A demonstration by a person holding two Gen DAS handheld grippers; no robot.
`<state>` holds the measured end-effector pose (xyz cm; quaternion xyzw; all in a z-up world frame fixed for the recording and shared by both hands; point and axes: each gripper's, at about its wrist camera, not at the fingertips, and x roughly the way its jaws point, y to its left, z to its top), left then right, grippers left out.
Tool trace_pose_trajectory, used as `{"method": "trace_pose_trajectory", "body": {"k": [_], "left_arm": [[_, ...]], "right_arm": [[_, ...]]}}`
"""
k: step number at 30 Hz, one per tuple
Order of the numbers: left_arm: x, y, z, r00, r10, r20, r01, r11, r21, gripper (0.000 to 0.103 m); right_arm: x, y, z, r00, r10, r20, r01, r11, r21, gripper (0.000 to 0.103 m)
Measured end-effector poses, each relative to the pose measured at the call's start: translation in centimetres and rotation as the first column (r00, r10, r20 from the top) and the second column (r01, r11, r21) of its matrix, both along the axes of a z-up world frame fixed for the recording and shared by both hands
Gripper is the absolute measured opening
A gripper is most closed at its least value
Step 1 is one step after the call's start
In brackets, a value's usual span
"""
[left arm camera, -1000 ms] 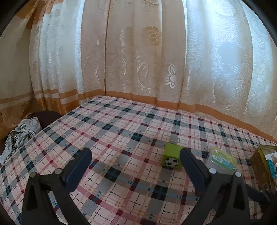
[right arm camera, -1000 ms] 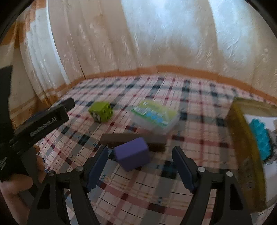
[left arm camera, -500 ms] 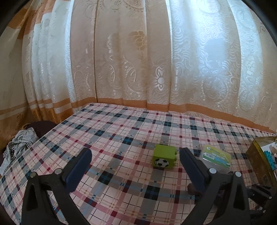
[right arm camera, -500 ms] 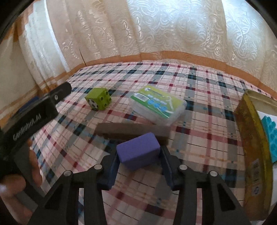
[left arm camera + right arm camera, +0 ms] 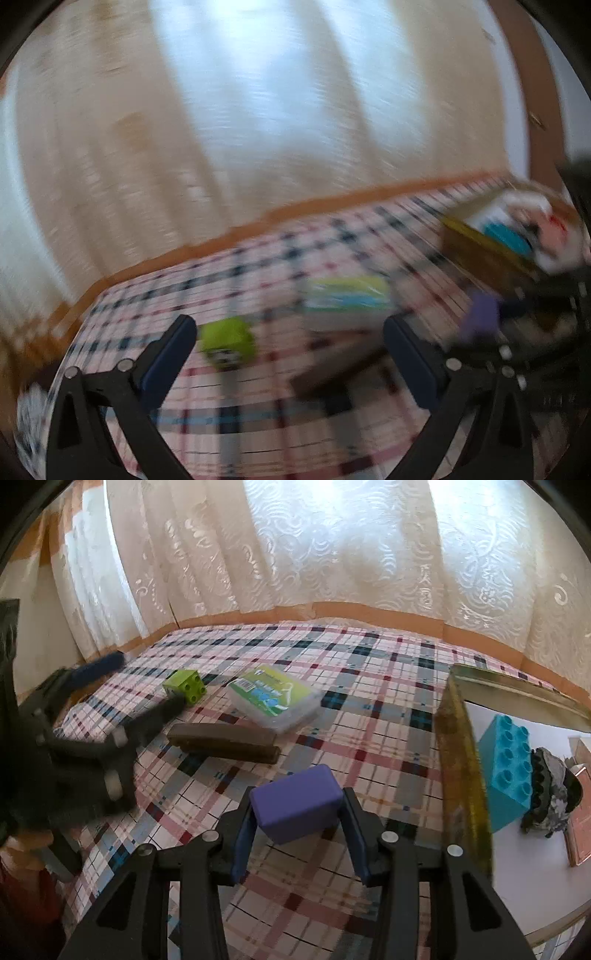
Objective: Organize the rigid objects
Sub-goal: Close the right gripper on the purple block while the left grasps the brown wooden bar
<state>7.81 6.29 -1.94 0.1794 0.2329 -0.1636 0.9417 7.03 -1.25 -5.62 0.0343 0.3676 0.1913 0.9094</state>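
Near the bed's right edge: right gripper (image 5: 299, 818) clamps purple block (image 5: 295, 805), beside box (image 5: 461, 760) already holding blue brick (image 5: 509, 771). Left gripper (image 5: 288, 354) spread, empty. Remaining: green cube (image 5: 184, 685), plastic case (image 5: 273, 699), brown bar (image 5: 225, 742).

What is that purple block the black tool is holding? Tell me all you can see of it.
The purple block is a plain, matte, box-shaped solid with rounded edges and no studs or markings; it looks like foam or smooth plastic. It sits tilted between the blue-padded fingers of the right gripper, which press on its two short sides. It appears lifted off the checked cloth, just left of the yellow-rimmed box. Nothing else touches it.
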Motion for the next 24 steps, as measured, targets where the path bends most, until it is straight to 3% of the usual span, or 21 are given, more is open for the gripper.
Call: {"method": "trace_pose_trajectory", "body": {"k": [5,10,14,17,21,23,24], "left_arm": [[0.6,-2.5,-1.3,0.990,-0.097,-0.098,0.105,0.991,0.088,0.084],[1.0,-4.2,-3.0,0.966,-0.160,-0.205,0.190,0.972,0.138,0.081],[1.0,-4.9,-3.6,0.960,-0.162,-0.227,0.204,0.963,0.175,0.078],[1.8,-4.1,-3.5,0.954,-0.142,-0.263,0.180,0.975,0.127,0.078],[3.7,-2.1,-3.7,0.918,-0.095,-0.385,0.091,0.995,-0.028,0.073],[3.7,-1.8,-3.8,0.910,-0.101,-0.401,0.081,0.994,-0.066,0.042],[3.5,-1.7,-3.7,0.908,-0.106,-0.405,0.075,0.993,-0.092,0.035]], "right_arm": [[-0.4,0.1,0.2,1.000,0.004,0.019,-0.004,1.000,-0.009,0.046],[-0.3,0.1,0.2,1.000,0.009,0.023,-0.009,1.000,-0.007,0.046],[-0.5,0.0,0.4,0.999,0.004,0.039,-0.003,1.000,-0.018,0.046],[-0.5,0.0,0.4,0.999,0.005,0.039,-0.004,1.000,-0.018,0.046],[-0.4,-0.1,0.4,0.999,0.003,0.039,-0.002,1.000,-0.014,0.047],[-0.4,-0.2,0.4,0.999,0.002,0.038,-0.002,1.000,-0.012,0.046],[-0.5,-0.2,0.4,0.999,0.002,0.040,-0.002,1.000,-0.011,0.046]]}}
